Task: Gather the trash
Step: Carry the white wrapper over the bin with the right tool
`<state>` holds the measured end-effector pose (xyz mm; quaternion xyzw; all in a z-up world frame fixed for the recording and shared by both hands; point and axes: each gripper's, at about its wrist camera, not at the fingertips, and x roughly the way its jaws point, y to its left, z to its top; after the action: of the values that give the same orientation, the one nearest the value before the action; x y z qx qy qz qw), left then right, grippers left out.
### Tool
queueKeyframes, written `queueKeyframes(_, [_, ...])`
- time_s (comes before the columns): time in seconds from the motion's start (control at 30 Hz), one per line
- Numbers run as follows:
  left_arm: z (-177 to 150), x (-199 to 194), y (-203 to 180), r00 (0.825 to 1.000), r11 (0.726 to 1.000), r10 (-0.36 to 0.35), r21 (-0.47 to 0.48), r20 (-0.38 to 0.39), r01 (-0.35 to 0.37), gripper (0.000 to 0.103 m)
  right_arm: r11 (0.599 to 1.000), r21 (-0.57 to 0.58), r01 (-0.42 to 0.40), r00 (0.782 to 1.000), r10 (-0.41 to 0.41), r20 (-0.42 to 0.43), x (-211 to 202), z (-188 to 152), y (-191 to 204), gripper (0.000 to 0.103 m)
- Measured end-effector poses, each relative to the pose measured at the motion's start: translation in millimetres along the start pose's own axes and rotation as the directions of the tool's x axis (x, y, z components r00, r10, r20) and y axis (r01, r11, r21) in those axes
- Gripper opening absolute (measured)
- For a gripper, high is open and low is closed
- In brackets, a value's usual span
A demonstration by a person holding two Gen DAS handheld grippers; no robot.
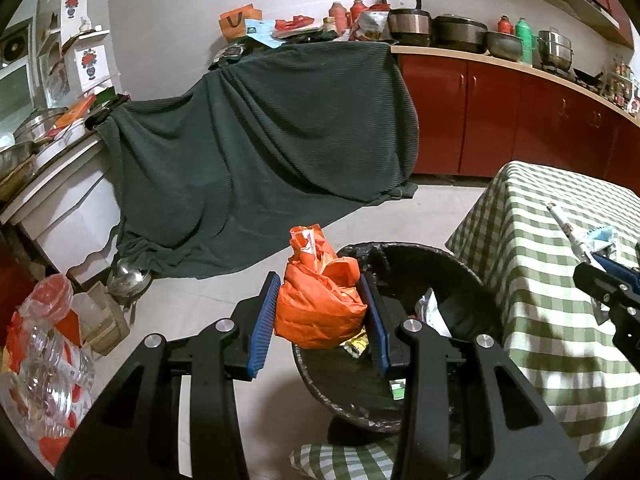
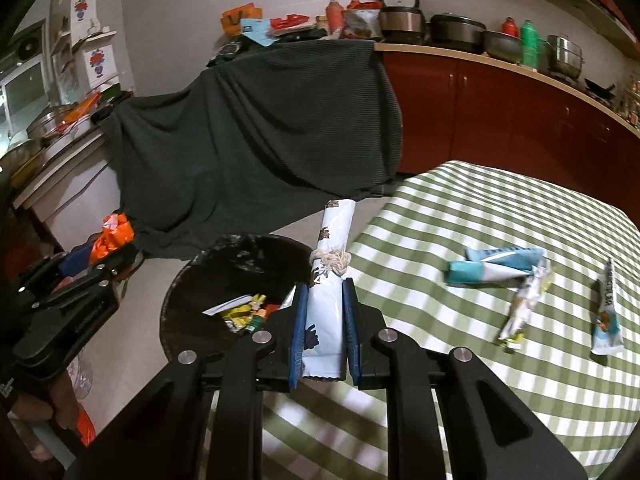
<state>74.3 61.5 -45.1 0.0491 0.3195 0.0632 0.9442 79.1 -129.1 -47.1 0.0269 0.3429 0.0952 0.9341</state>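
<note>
1. Pinched between the blue pads of the left gripper (image 1: 322,312) is 1 crumpled orange plastic bag (image 1: 320,300), held above the near rim of 1 black trash bin (image 1: 460,280).
2. 1 rolled white wrapper tied with string (image 2: 328,276) is clamped by the nearly closed right gripper (image 2: 325,320), at the table edge just beside the bin (image 2: 224,264).
3. Several scraps, yellow, white and green, are seen inside the bin.
4. 3 pieces of trash are left on the green checked tablecloth (image 2: 460,208): 1 blue-and-white tube (image 2: 496,266), 1 thin crumpled wrapper (image 2: 524,308) and 1 long sachet (image 2: 607,312).
5. 1 dark green cloth (image 1: 260,140) is draped over furniture behind; red kitchen cabinets (image 1: 520,120) are lined along the wall, with pots on the counter.
</note>
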Motion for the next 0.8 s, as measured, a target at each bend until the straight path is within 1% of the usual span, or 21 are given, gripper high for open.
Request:
queueKeyframes(0.43, [0,20,5,1.0,1.0,0.014,-0.021,-0.027,-0.015,0.039,0.998,-0.039,-0.047,0.999,0.046,-0.023,24,7,28,0.019])
queueKeyframes(0.8, [4,41,4,0.999,0.999,0.023,-0.026,-0.042,-0.024,0.039,0.996,-0.056,-0.07,0.996,0.067,-0.058,47,9,38,0.019])
